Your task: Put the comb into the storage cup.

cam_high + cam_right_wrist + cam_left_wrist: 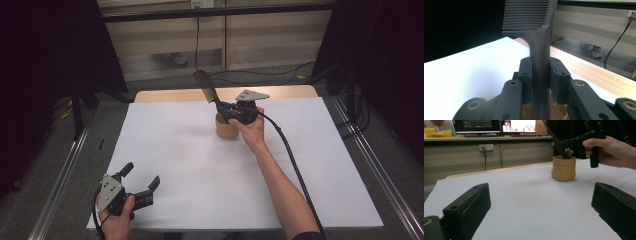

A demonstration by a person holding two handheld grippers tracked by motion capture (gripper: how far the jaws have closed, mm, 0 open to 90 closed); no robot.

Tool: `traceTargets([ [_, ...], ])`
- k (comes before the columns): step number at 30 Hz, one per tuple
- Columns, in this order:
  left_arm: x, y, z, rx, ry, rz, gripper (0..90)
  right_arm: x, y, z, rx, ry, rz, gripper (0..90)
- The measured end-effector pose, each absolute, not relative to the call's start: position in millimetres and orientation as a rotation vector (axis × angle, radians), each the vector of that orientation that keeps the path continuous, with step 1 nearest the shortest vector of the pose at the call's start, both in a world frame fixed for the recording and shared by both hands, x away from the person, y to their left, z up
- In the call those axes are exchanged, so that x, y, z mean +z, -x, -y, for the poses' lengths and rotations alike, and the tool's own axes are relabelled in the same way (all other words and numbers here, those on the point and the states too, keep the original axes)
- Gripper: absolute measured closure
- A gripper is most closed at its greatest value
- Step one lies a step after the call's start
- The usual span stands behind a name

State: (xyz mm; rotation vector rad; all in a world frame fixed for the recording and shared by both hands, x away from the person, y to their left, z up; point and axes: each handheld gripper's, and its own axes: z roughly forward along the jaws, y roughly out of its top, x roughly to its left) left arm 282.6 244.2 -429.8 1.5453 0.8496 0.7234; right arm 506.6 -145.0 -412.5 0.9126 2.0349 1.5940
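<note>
While the left claw (141, 184) rests idle at about seven o'clock on the white tabletop (190, 160), close to the person's edge, its jaws stand wide apart with nothing between them, and in the left gripper view the bare sheet runs between the two black jaws toward the far work. From that claw the action lies up at roughly one o'clock, well apart, so the left hand (116, 220) is plainly the farther one and has no part in the coming move.

Farther out, near the middle of the tabletop and toward twelve o'clock, stands a small tan cup (226, 128), upright, with something pale in its mouth that I cannot make out. The right hand (251, 131) sits just beside the cup at its three o'clock side, and the right claw (223, 107) hangs directly over the rim. Its jaws are narrowed onto the handle of a dark comb (205, 85); the right gripper view shows both pads pressed flat against the handle.

The comb's long axis tilts: handle end down into the cup, toothed end up and away toward eleven o'clock. I judge that lowering or lifting along this slanted axis is what matters next.
</note>
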Motion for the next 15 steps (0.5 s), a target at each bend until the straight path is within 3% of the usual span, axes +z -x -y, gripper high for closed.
traceTargets([
  [15,-429.4,-282.5,-242.8,0.718,-1.537,-0.847,2.4,-416.0,-499.4,151.0,1.579,-0.917,-2.014,72.8],
])
